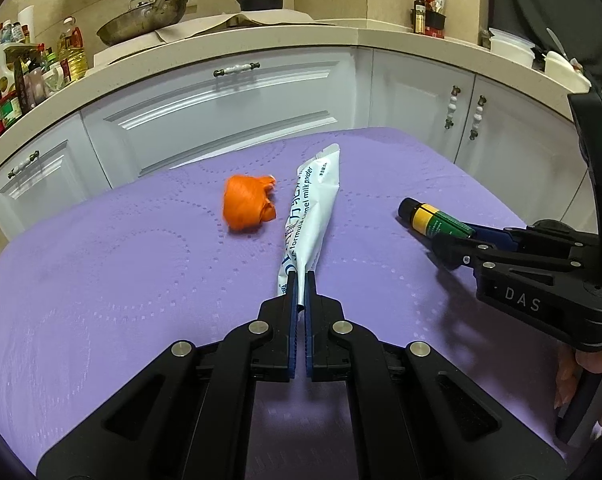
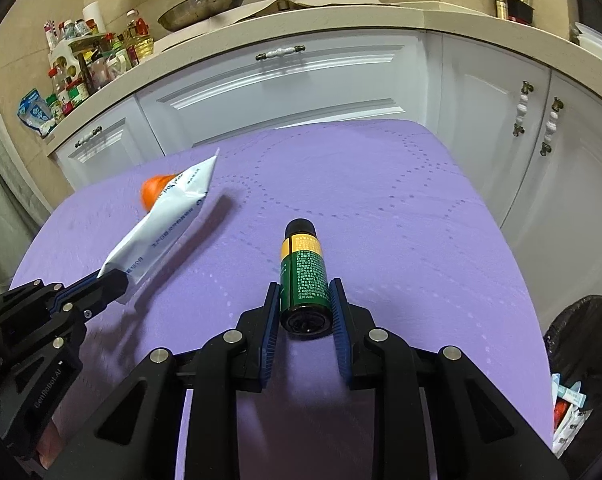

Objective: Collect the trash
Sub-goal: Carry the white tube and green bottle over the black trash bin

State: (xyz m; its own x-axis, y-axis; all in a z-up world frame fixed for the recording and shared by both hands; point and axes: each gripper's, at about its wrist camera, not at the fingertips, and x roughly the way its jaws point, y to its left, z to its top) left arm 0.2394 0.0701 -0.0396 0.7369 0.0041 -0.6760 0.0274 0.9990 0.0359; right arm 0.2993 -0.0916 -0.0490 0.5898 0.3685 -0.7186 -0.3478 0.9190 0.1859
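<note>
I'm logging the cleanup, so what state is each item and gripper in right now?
Left gripper: shut on the sachet's near end.
White milk powder sachet: pinched, lifted off the cloth.
Right gripper: shut on the bottle.
Dark bottle with green and yellow label: held by its base end.
Crumpled orange plastic bag: lying loose on the purple cloth.
Black-lined trash bin: open, holding wrappers.
</note>
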